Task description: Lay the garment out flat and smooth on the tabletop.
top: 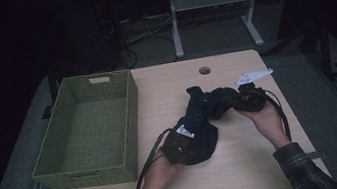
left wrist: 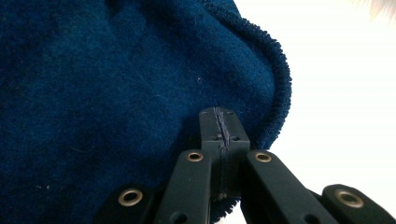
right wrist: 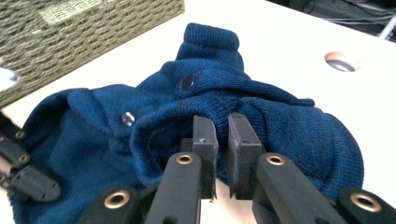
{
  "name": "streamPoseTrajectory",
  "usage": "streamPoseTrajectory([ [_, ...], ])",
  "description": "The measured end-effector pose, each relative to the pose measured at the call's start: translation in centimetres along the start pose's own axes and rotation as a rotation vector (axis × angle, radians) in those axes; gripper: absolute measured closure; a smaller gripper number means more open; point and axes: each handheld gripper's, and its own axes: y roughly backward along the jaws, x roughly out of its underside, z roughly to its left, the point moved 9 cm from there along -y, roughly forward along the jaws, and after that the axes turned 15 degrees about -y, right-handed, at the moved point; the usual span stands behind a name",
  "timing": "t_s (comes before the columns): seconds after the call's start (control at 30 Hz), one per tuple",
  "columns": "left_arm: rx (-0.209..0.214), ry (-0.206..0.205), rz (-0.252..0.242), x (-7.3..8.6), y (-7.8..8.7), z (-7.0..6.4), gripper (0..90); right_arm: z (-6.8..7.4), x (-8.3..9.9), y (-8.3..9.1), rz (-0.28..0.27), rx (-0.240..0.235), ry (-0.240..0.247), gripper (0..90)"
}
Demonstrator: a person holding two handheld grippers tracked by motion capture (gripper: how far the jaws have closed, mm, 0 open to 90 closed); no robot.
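A dark blue knitted garment [top: 200,120] with snap buttons lies crumpled in the middle of the table. Its ribbed cuff [right wrist: 210,42] points toward the basket. My left gripper [top: 179,142] is at the garment's near left end. In the left gripper view its jaws [left wrist: 219,128] are pressed together on the rolled fabric edge [left wrist: 275,88]. My right gripper [top: 247,97] is at the garment's right end. Its jaws [right wrist: 222,126] stand a narrow gap apart with a fold of the knit [right wrist: 280,116] pinched between them.
A green woven basket [top: 131,115] stands empty on the table's left side, close to the garment. A round cable hole [top: 204,70] is at the far middle of the light wood tabletop [top: 247,163]. Table legs and cables are on the floor beyond.
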Motion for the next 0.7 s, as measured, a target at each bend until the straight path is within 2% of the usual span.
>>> streamPoseTrajectory([
  [0.43,0.002,-0.002,0.002,0.0,0.0,0.0,90.0,-0.5,-3.5,-1.7,-0.001,0.025,0.012,83.3],
  [0.7,0.005,0.001,0.004,0.0,0.0,0.0,90.0,-1.9,-5.6,-2.8,-0.008,0.048,-0.010,83.3],
])
